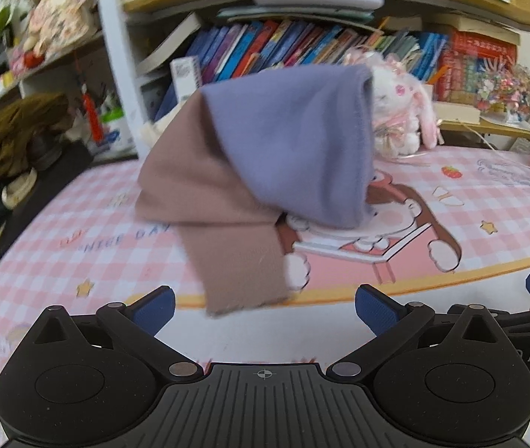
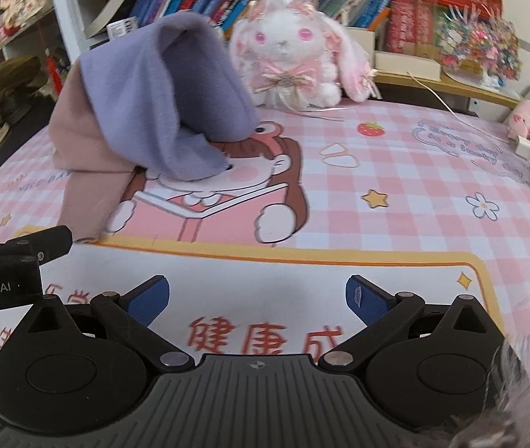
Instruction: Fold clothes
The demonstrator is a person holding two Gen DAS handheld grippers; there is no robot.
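Left wrist view: the left gripper (image 1: 264, 311) stands wide and empty at the bottom of the frame. The cloth (image 1: 265, 171), purple over dusty pink, fills the centre directly ahead, its pink tail running down toward the left finger; motion blur suggests it may be falling. The right gripper's blue tip shows at the far right edge.

Right wrist view: the right gripper (image 2: 257, 300) is equally wide and empty. Here the cloth (image 2: 145, 112) sits upper left on the pink checked mat (image 2: 395, 171), so the left gripper is nearer. Only this view shows the purple layer's crumpled lower edge touching the mat.
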